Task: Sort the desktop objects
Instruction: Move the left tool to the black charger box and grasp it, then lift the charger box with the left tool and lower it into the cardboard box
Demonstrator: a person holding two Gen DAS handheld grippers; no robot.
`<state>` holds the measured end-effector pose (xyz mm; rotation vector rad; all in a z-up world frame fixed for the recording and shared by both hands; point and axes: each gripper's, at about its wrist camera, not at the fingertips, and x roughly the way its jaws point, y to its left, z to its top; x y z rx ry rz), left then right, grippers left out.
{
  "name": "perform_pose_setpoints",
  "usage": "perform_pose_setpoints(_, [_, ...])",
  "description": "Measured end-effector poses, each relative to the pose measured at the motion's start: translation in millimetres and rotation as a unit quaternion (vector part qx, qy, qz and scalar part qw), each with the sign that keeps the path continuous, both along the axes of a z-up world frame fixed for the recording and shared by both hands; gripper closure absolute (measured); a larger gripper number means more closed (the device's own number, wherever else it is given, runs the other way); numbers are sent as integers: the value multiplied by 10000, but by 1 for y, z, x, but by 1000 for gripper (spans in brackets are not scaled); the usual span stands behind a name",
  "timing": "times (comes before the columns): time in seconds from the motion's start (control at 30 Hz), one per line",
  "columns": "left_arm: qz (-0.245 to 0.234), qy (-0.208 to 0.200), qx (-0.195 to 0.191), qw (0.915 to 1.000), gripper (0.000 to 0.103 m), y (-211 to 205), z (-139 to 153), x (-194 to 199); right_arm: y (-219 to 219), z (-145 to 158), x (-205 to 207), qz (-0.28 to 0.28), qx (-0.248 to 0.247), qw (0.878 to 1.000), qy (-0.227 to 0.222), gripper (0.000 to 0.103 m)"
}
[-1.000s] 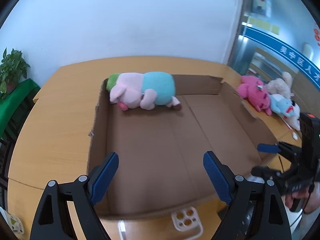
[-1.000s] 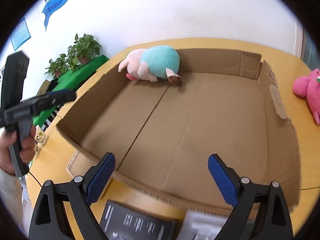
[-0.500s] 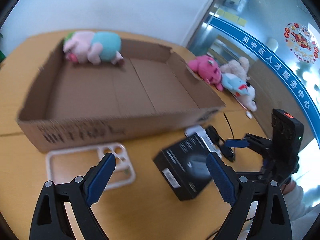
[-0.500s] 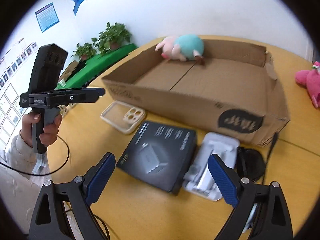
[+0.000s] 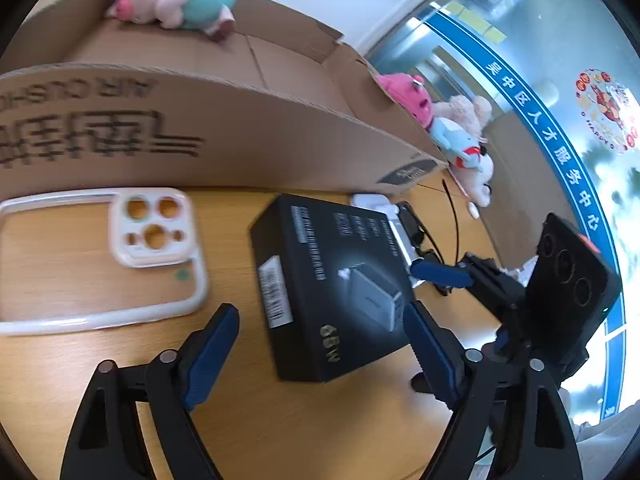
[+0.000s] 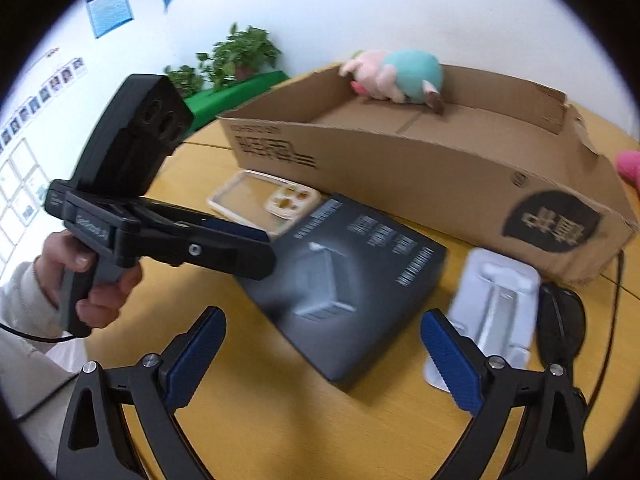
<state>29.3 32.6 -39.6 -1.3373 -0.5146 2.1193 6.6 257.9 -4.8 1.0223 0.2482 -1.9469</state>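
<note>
On the table [image 6: 384, 432], a cardboard box [image 6: 400, 168] stands at the far side, a plush toy [image 6: 396, 74] in its far left corner. Near it lie a phone case [image 5: 100, 256] at left, a packaged box [image 6: 352, 288] in the middle, then a plastic tray [image 6: 496, 304] and dark glasses [image 6: 560, 328] at right

A white wall [image 6: 360, 4] rises at twelve o'clock (potted plants [image 6: 240, 54] beside it), behind the wooden table [image 6: 360, 432].
</note>
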Motion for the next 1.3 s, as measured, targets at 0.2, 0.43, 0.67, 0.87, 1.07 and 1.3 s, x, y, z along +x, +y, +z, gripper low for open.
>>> perform_pose_setpoints(0.2, [-132,-10,-112,9998,35,19,-9,-10,-26,-24,9,-94,495,9981,355,5])
perform_pose_setpoints(0.43, [67,251,-323,9991,39,11,12,8,-29,-12,17,-429,155,9967,668,10])
perform_pose_setpoints(0.67, [278,1520,-289,9876,39,11,111,20,-21,78,20,-520,-511,9830,1683,11])
perform_pose_setpoints(0.87, [274,2423,-405,9690,39,18,190,-31,-32,151,-31,-525,-685,9642,2508,11])
perform_pose_setpoints(1.07, [368,2795,-585,9577,39,18,241,-106,-51,197,-112,-499,-816,9608,2601,11])
perform_pose_setpoints(1.3, [473,2575,-672,9628,39,6,252,-205,-77,211,-199,-527,-894,9668,2336,11])
